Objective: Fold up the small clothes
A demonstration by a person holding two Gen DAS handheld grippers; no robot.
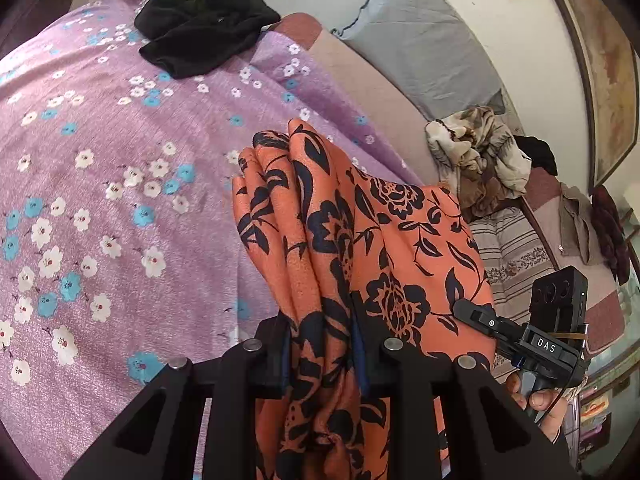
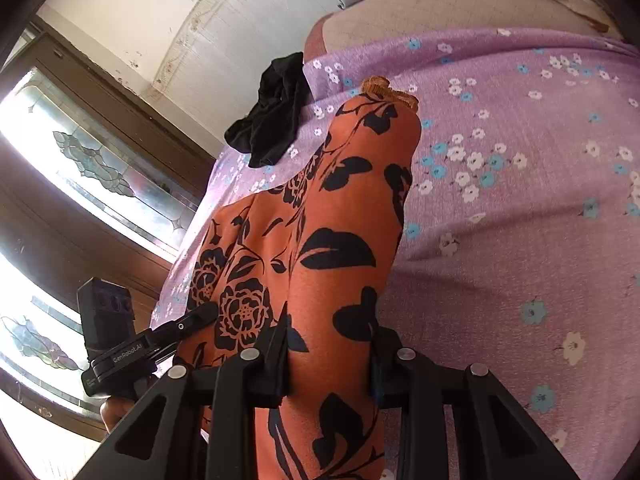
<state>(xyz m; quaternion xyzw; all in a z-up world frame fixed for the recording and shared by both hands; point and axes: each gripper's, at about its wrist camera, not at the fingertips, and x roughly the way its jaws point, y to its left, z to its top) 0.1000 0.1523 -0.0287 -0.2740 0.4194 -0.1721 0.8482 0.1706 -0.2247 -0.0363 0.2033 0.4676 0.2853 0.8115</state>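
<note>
An orange garment with a black flower print (image 1: pixel 360 232) hangs between my two grippers, lifted above the purple flowered bedsheet (image 1: pixel 100 160). My left gripper (image 1: pixel 322 344) is shut on one bunched edge of it. My right gripper (image 2: pixel 330 360) is shut on another part of the same garment (image 2: pixel 320 220). The right gripper also shows in the left wrist view (image 1: pixel 476 316), at the garment's right side. The left gripper shows in the right wrist view (image 2: pixel 196 318), at the garment's left side. The fingertips are hidden by cloth.
A crumpled black garment (image 1: pixel 200 36) lies at the far edge of the sheet (image 2: pixel 520 200), also seen in the right wrist view (image 2: pixel 272 116). A grey pillow (image 1: pixel 424 40) and a pile of beige clothes (image 1: pixel 476 160) lie to the right. A wooden glass-door cabinet (image 2: pixel 80 160) stands at the left.
</note>
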